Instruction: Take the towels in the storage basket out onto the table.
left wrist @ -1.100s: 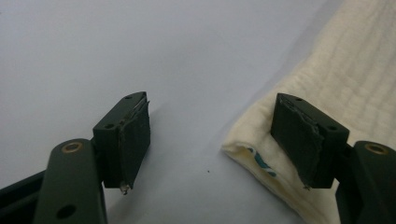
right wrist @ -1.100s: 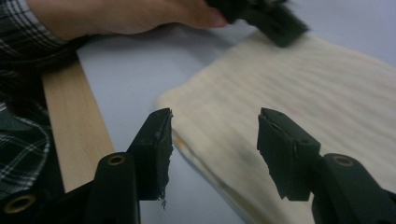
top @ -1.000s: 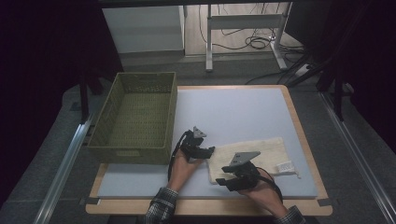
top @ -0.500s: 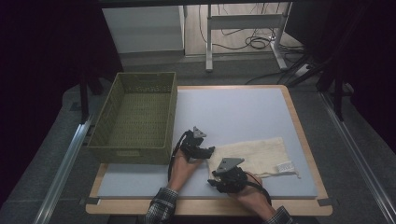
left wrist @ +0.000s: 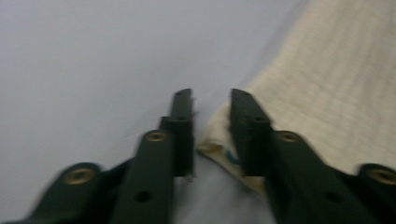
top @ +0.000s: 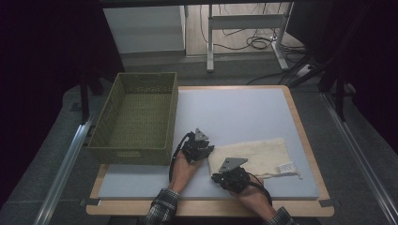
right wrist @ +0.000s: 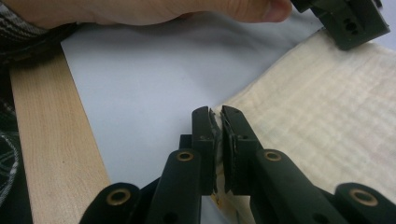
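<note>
A cream knitted cloth (top: 263,157) lies flat on the grey-blue mat (top: 234,112), right of centre near the front. My left gripper (top: 209,152) sits at the cloth's far left corner. In the left gripper view its jaws (left wrist: 210,100) have just been closing; the cloth corner (left wrist: 219,135) lies between them with a gap still showing, so it is open. My right gripper (top: 216,178) is at the near left corner. Its jaws (right wrist: 215,114) have just been closing and now pinch the cloth's edge (right wrist: 327,107).
A green woven basket (top: 129,154) stands empty at the mat's left side. The wooden table edge (top: 211,206) runs along the front, close to my right gripper. A white label (top: 287,167) sits at the cloth's near right corner. Table legs and cables lie beyond the table.
My right gripper has slid left and down to the cloth's near left corner and closed on it. My left hand has stayed at the far left corner.
</note>
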Tool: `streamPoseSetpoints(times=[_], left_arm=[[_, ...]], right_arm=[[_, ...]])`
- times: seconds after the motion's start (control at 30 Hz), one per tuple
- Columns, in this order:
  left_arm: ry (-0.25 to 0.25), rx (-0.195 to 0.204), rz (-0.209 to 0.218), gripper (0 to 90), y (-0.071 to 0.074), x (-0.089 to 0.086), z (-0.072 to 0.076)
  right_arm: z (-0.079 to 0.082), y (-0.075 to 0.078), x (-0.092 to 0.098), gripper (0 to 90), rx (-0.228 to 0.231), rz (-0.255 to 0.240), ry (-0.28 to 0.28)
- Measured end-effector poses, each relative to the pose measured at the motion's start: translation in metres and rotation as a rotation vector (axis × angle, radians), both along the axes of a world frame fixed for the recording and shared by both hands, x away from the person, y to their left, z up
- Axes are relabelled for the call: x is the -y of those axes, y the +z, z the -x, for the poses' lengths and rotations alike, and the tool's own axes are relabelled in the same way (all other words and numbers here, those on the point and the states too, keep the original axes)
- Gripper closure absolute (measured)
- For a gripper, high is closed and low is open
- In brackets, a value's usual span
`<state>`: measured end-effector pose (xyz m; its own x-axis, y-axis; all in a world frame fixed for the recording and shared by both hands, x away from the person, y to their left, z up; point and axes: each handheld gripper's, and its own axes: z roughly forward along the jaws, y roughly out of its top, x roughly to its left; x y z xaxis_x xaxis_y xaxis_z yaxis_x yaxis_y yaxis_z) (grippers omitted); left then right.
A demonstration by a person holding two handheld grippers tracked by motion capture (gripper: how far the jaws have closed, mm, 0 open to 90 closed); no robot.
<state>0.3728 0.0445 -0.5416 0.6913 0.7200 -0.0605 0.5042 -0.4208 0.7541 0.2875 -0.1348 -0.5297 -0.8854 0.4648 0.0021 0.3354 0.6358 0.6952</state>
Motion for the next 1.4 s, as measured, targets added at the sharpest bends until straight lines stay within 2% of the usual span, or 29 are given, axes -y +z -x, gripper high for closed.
streamPoseSetpoints(times=[0.07, 0.13, 0.27, 0.33, 0.37, 0.4, 0.43, 0.57, 0.6, 0.73, 0.83, 0.87, 0.9, 0.93, 0.97, 1.1, 1.4], left_arm=[[-0.01, 0.004, -0.005, 83.9, 0.0, 0.002, 0.002], [-0.005, 0.006, -0.007, 86.5, 0.001, 0.003, 0.004], [-0.007, -0.02, 0.038, 87.6, 0.003, 0.0, 0.002], [-0.01, -0.014, 0.056, 87.6, 0.007, -0.001, 0.002], [-0.012, -0.01, 0.059, 87.6, 0.01, -0.001, 0.003], [-0.017, 0.003, 0.059, 87.6, 0.016, 0.0, 0.003], [-0.017, 0.003, 0.059, 87.5, 0.016, 0.0, 0.003], [-0.031, 0.021, 0.06, 87.4, 0.029, 0.006, 0.001], [-0.034, 0.026, 0.06, 87.3, 0.031, 0.009, 0.001], [-0.051, 0.04, 0.069, 87.2, 0.04, 0.017, -0.002], [-0.067, 0.052, 0.065, 87.2, 0.044, 0.026, -0.006], [-0.073, 0.053, 0.066, 87.1, 0.045, 0.03, -0.007], [-0.079, 0.055, 0.066, 87.1, 0.047, 0.033, -0.009], [-0.092, 0.058, 0.069, 87.1, 0.048, 0.042, -0.012], [-0.092, 0.058, 0.069, 87.0, 0.048, 0.042, -0.012], [-0.121, 0.071, 0.062, 86.9, 0.05, 0.06, -0.019], [-0.175, 0.092, 0.053, 86.8, 0.056, 0.102, -0.03]], right_arm=[[0.0, 0.0, 0.0, 84.5, 0.002, 0.002, -0.001], [0.0, 0.0, 0.0, 84.6, -0.001, 0.001, 0.0], [0.0, 0.003, 0.001, 84.9, -0.015, -0.004, 0.008], [0.0, 0.006, 0.003, 84.9, -0.013, -0.013, 0.01], [0.0, 0.006, 0.003, 84.9, -0.013, -0.013, 0.01], [0.001, 0.011, 0.007, 84.9, -0.013, -0.035, 0.007], [0.001, 0.011, 0.007, 84.9, -0.013, -0.035, 0.007], [0.003, 0.024, 0.016, 84.9, 0.012, -0.066, 0.001], [0.004, 0.031, 0.023, 84.9, 0.029, -0.078, -0.008], [0.004, 0.038, 0.032, 84.8, 0.041, -0.094, -0.024], [0.004, 0.044, 0.046, 84.9, 0.058, -0.106, -0.048], [0.003, 0.045, 0.056, 84.8, 0.065, -0.113, -0.066], [0.003, 0.045, 0.056, 84.8, 0.065, -0.113, -0.066], [0.001, 0.045, 0.067, 84.8, 0.06, -0.124, -0.093], [0.001, 0.045, 0.067, 84.8, 0.06, -0.124, -0.093], [-0.002, 0.043, 0.091, 84.8, 0.054, -0.141, -0.148], [-0.001, 0.045, 0.124, 84.7, 0.065, -0.165, -0.213]])
